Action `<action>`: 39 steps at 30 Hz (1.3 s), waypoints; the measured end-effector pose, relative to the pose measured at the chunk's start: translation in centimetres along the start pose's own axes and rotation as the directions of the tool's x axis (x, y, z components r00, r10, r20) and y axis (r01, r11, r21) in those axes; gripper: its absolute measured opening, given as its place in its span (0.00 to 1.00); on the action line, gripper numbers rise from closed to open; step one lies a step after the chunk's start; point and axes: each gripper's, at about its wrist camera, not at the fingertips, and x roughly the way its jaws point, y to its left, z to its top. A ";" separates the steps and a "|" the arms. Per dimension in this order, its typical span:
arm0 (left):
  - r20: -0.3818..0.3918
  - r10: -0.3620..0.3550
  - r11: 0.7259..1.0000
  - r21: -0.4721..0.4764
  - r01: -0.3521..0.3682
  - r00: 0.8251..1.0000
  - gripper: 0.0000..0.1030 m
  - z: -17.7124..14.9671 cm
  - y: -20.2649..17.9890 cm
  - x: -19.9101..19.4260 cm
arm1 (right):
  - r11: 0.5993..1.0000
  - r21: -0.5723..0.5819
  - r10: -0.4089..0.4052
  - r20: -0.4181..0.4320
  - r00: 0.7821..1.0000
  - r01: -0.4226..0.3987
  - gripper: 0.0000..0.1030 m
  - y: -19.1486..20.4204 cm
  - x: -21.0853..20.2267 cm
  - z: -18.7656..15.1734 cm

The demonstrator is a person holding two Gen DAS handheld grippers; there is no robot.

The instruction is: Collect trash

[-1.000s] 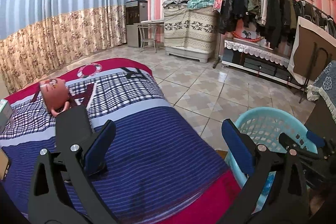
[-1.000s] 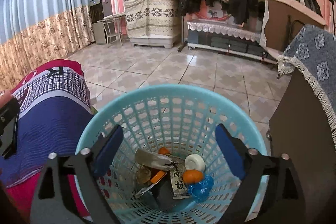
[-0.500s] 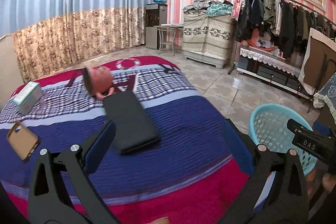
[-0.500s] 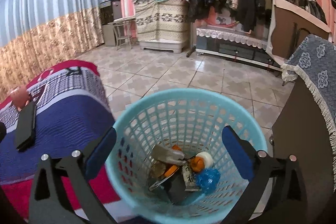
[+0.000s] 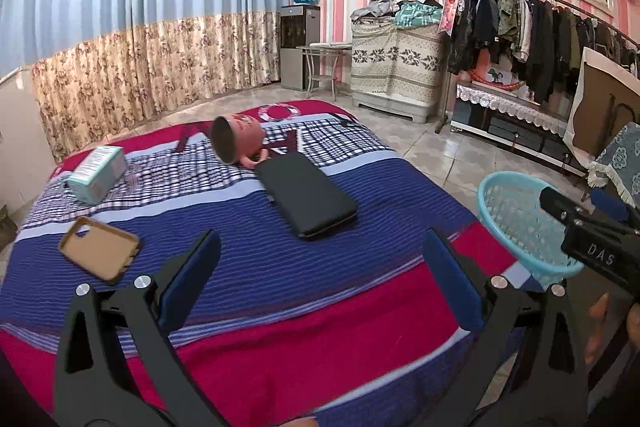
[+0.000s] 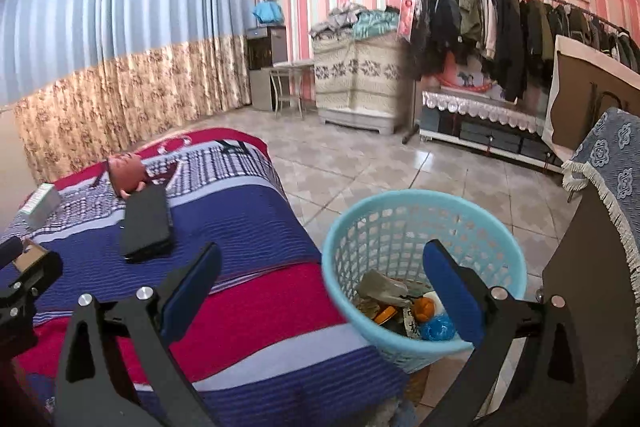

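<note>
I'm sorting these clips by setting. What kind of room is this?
Most likely a lived-in home bedroom. A bed with a striped cover fills the foreground, a rack of hanging clothes lines the pink striped wall, and long curtains cover the far side.

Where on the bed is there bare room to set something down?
Free: the red and blue bedspread strip between the black case and near edge. Crowded: the far left, with box, phone case and pink mug.
</note>
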 end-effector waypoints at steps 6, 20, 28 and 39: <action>0.022 0.038 0.999 -0.005 -0.038 0.999 0.95 -1.3 2.7 -3.3 | 0.998 0.046 0.034 0.006 0.999 -0.034 0.95 0.0 -2.6 -1.1; 0.049 0.059 0.996 -0.070 -0.056 0.997 0.95 -3.1 4.2 -6.3 | 0.998 -0.015 0.061 0.022 0.998 -0.060 0.95 2.3 -7.7 -4.9; 0.080 0.048 0.999 -0.025 -0.046 0.996 0.95 -3.7 3.0 -7.0 | 0.996 -0.063 0.060 0.072 0.996 -0.056 0.95 3.1 -9.2 -5.3; 0.071 0.045 0.999 -0.009 -0.045 0.996 0.95 -4.5 2.4 -6.6 | 0.997 -0.043 0.068 0.077 0.995 -0.065 0.95 2.7 -9.1 -4.8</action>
